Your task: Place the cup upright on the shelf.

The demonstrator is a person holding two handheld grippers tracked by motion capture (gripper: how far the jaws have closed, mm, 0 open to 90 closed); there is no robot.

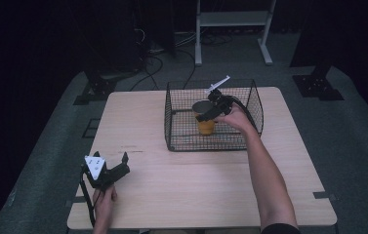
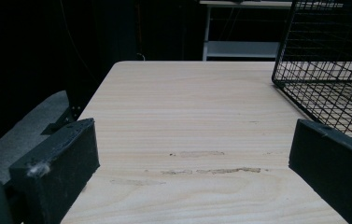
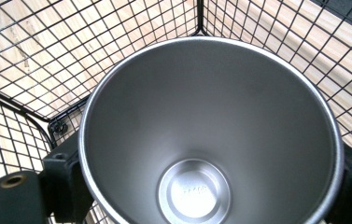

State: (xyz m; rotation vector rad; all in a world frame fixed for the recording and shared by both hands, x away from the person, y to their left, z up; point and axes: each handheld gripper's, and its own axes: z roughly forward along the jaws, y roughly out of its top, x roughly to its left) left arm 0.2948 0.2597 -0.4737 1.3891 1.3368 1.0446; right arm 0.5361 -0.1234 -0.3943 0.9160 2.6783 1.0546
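An orange cup (image 1: 206, 127) with a bare steel inside (image 3: 206, 116) stands upright inside the black wire basket (image 1: 172, 141) at the table's far middle. My right gripper (image 1: 204, 115) reaches into the basket from the right, its jaws shut on the cup's sides just below the rim. In the right gripper view the right gripper (image 3: 211, 183) has one jaw on each side of the cup, with basket mesh (image 3: 24, 70) around it. I cannot tell whether the cup rests on the basket floor. My left gripper (image 1: 125, 163) sits low at the near left of the table, open and holding nothing (image 2: 192, 158).
The light wooden table (image 1: 191, 185) has bare surface in front of the basket. In the left gripper view the basket corner (image 2: 323, 70) stands ahead to the right. A white metal frame (image 1: 233, 19) and cables (image 1: 157, 63) lie on the floor beyond the table.
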